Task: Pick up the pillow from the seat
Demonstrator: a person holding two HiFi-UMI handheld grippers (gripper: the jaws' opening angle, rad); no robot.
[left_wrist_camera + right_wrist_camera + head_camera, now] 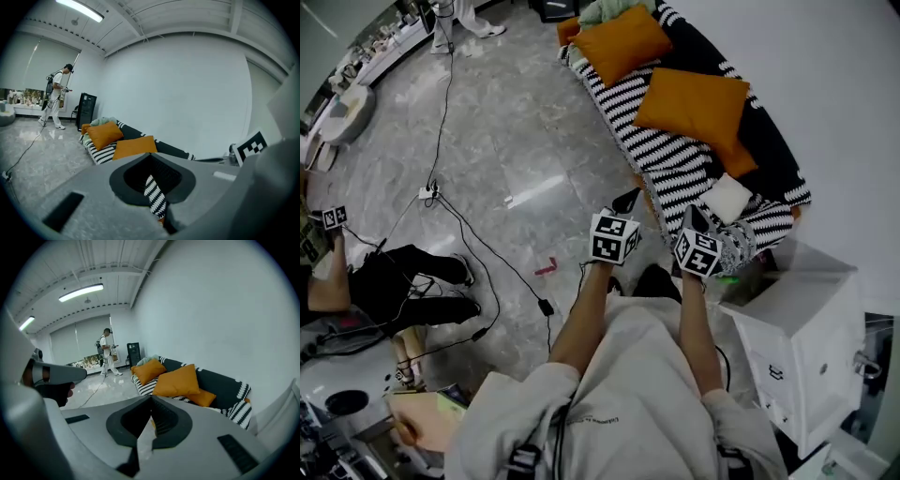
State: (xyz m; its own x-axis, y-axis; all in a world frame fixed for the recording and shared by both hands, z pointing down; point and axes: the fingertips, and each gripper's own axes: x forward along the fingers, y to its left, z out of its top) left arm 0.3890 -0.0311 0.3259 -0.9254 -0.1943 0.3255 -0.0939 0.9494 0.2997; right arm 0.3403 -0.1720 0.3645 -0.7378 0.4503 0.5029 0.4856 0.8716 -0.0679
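Two grippers at the near end of the sofa, both closed and empty.

Off the near end of the striped sofa (pixel 675 173), the left gripper (pixel 626 202) and right gripper (pixel 694 220) were held side by side above the floor, each with its jaws brought together on nothing. The orange pillow (pixel 694 108) sat at the sofa's middle, well apart from both grippers. It was tipped back against the sofa's black backrest (pixel 769 141) with its broad face turned out toward the sofa's front. Its long axis seemed to run along the sofa's length, though the steep angle makes that hard to judge. A second orange pillow (pixel 619 42) lay at the sofa's far end, and a white cushion (pixel 729 197) lay at its near end.
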